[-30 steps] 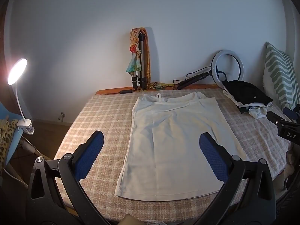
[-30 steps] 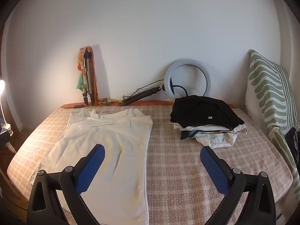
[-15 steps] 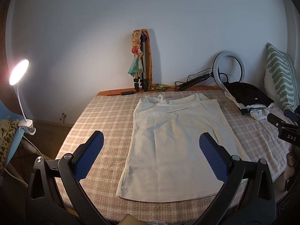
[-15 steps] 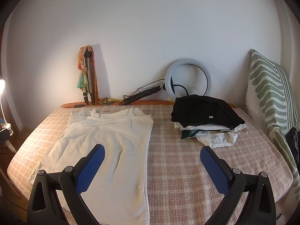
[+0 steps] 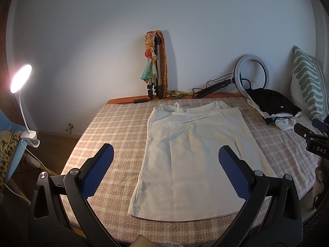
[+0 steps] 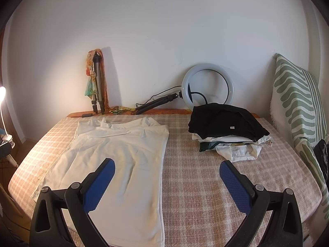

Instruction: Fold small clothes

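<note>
A white sleeveless top [image 5: 195,150] lies flat on the checked bed cover [image 5: 115,127], hem toward me, straps at the far end. It also shows in the right wrist view [image 6: 123,160], left of centre. My left gripper [image 5: 164,173] is open and empty, held above the near part of the top. My right gripper [image 6: 166,183] is open and empty, above the top's right edge and the bare cover beside it. A pile of folded clothes [image 6: 226,131] with a black garment on top sits at the far right of the bed.
A ring light [image 6: 207,88] and a folded tripod with scarves [image 6: 96,86] lean against the back wall. A green striped pillow [image 6: 298,107] stands at the right. A lit clip lamp [image 5: 20,78] stands left of the bed. The right gripper's body [image 5: 314,142] shows at the left wrist view's right edge.
Both views have shifted slightly, with the left gripper drifting a little back and left of the top. The top and the pile have not moved. Both grippers stay open.
</note>
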`<state>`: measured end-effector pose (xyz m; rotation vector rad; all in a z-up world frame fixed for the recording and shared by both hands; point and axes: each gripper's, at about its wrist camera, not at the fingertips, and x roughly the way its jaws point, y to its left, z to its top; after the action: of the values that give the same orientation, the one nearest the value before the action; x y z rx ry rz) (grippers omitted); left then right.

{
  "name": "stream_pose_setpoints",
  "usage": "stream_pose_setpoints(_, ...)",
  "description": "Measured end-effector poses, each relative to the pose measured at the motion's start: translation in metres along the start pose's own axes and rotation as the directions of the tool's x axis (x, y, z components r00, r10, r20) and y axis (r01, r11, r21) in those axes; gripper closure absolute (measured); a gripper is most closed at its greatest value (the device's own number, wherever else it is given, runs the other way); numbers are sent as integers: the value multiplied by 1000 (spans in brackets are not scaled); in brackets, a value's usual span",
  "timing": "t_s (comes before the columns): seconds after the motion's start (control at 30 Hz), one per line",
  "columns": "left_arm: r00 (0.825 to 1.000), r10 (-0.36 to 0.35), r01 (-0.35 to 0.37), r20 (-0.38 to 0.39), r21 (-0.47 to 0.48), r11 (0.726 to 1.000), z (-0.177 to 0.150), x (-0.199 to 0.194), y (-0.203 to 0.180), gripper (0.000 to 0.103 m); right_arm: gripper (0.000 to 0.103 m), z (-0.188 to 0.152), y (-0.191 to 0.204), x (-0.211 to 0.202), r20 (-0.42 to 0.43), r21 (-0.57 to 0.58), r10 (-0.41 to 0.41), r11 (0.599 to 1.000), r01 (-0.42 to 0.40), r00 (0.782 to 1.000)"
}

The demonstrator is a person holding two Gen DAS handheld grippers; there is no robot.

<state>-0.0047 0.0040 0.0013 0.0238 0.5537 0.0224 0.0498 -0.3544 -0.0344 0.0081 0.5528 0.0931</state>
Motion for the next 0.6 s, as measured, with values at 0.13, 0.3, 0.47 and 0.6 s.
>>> stream_pose_setpoints(0.13, 1000, 2, -2, 0, 1, 1000, 0, 0, 0, 0, 0, 1, 0, -1, -1, -4, -1, 1000, 1, 1000)
stream_pose_setpoints(0.3, 1000, 1, -1, -1, 1, 1000, 0, 0, 0, 0, 0, 0, 0, 1, -2, -3, -1, 1000, 1, 1000)
stream_pose_setpoints(0.47, 1000, 2, -2, -2, 1, 1000, 0, 1, -1, 0, 0, -3, -1, -3, -2, -5, 0, 1000, 0, 1000)
stream_pose_setpoints(0.6, 1000, 0, 0, -3, 1, 1000, 0, 1, -1, 0, 0, -3, -1, -2, -2, -5, 1, 1000, -1, 1000)
